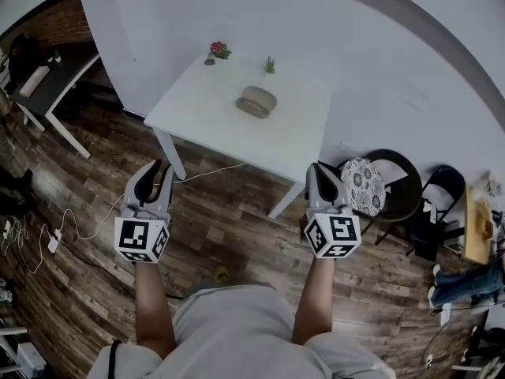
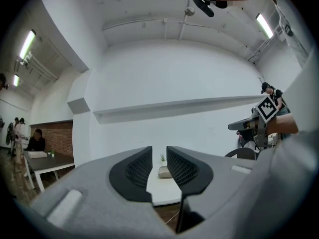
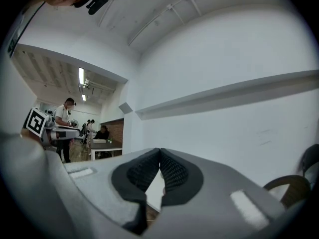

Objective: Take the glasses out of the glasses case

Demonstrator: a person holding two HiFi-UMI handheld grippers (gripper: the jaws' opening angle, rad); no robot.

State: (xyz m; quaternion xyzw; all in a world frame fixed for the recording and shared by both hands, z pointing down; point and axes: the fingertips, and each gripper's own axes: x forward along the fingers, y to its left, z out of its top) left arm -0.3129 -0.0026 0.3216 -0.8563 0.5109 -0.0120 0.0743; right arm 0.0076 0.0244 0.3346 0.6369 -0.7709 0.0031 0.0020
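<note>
Grey-beige and shut, the glasses case [image 1: 256, 101] lies on the white surface [image 1: 205, 117] in the upper middle of the head view, well apart from both my grippers. Behind it, toward the top of the frame, stand a small pink-flowered plant [image 1: 218, 51] and a smaller green plant [image 1: 270, 65].

My left gripper [image 1: 162, 167] hangs over the wooden floor [image 1: 237, 227] at the lower left of the surface, near one of its legs. My right gripper [image 1: 317, 168] is at the lower right, close to the surface's near corner.

In the left gripper view my fingers [image 2: 137, 171] stand a little apart with nothing between them. Through the narrow gap I see the glasses case [image 2: 164, 172] far off on the surface, with the green plant just behind it. In the right gripper view my fingers [image 3: 172, 173] meet at the tips, closed on nothing.

A chair with a patterned cushion [image 1: 363, 184] stands at the right of the surface, and a white cable [image 1: 207, 170] trails across the floor below it.
</note>
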